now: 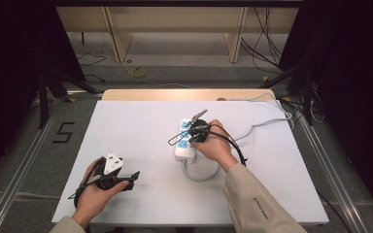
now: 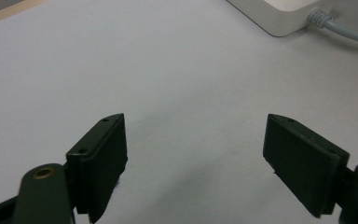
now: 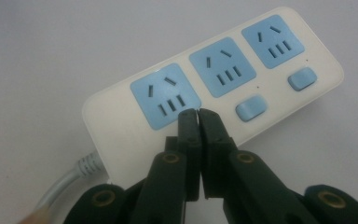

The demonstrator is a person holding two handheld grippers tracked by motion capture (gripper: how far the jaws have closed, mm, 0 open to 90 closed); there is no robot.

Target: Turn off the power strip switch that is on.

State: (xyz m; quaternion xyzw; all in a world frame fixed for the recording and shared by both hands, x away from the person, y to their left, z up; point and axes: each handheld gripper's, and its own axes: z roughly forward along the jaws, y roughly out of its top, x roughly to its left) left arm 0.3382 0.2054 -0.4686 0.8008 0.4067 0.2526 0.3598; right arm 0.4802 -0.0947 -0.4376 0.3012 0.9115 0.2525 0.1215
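Power strip: white power strip (image 3: 214,100) with 3 blue socket faces and 2 blue switches, lying flat on the desk right of centre; seen also in the high view (image 1: 184,141).
Strip cable: grey cable (image 1: 260,124) leaves the near end of the strip, loops toward the person, then runs off to the desk's far right edge.
Right tool: right tool (image 3: 199,113) has its jaws pressed together with nothing between them; tips sit right at the near edge of the strip, by the socket face closest to the cable end. Cannot tell if the tips touch the casing.
Right hand: right hand (image 1: 217,145) holds that tool over the strip, beige sleeve behind it.
Left tool: left tool (image 2: 195,142) has its jaws wide apart, bare desk between them, corner of the strip at the upper right of its view.
Left hand: left hand (image 1: 94,196) holds the tool near the front left of the desk, well apart from the strip.
Desk: white-topped desk (image 1: 136,131), wooden strip along the far edge.
Floor: grey floor, a "5" mark (image 1: 64,132) left of the desk.
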